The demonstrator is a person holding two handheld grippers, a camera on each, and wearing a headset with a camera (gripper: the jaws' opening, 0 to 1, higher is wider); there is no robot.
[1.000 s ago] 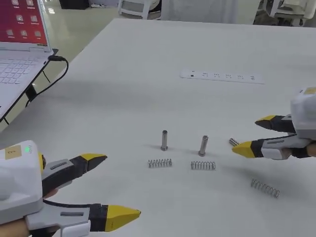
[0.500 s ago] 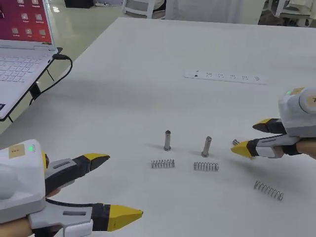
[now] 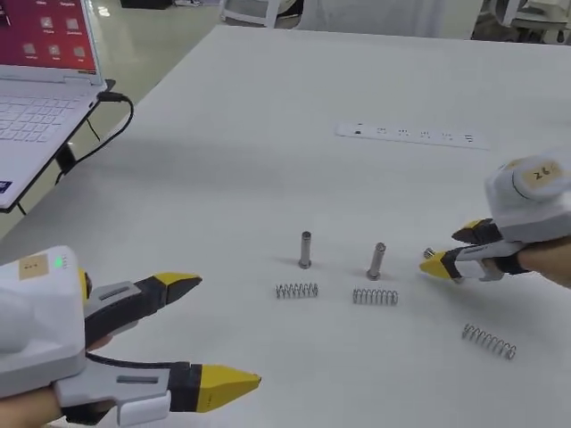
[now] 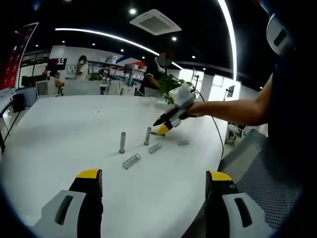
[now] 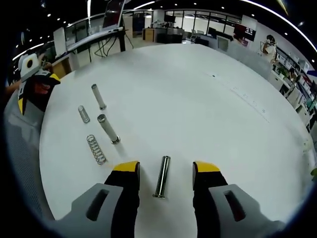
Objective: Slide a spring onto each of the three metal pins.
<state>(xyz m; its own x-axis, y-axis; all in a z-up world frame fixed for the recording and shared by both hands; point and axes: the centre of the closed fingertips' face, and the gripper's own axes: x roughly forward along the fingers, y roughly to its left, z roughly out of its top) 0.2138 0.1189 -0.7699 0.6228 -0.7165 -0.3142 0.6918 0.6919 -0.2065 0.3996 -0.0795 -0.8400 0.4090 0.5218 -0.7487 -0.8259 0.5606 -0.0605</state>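
jaws wide on left gripper (image 3: 223,332), parted around third pin (image 5: 162,182) on right gripper (image 5: 166,167). none threaded yet: three springs (image 3: 296,291) loose on table (image 3: 268,160), pins (image 3: 306,250) bare.

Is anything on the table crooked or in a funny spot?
The right-hand spring lies slanted and off by itself. The left spring and middle spring lie straight, just in front of the standing left pin and middle pin. Nothing looks broken or spilled.
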